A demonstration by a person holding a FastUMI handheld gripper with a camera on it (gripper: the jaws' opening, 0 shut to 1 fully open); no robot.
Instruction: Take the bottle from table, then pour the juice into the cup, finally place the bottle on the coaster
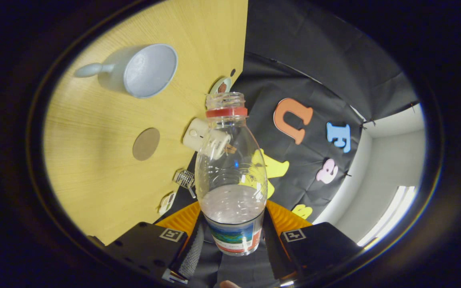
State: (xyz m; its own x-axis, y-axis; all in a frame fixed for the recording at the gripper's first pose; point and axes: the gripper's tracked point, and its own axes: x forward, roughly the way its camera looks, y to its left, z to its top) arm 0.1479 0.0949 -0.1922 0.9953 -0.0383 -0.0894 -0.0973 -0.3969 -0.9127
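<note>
I hold the bottle (230, 176) in the lower middle of the frame, between the two fingers of the gripper (233, 236), which are closed on its labelled lower part from both sides. Its long axis runs along the fingers, and the open mouth with the red ring points away from me, toward the top of the frame.

The view is rolled, so the table (94, 168) stands like a wall at the left. The cup (146, 70) is in the upper left, and its opening faces right. The round coaster (146, 144) lies at middle left.

I judge that pouring is the step now: I should bring the mouth over the cup, then tip slowly and keep the grip firm.
</note>
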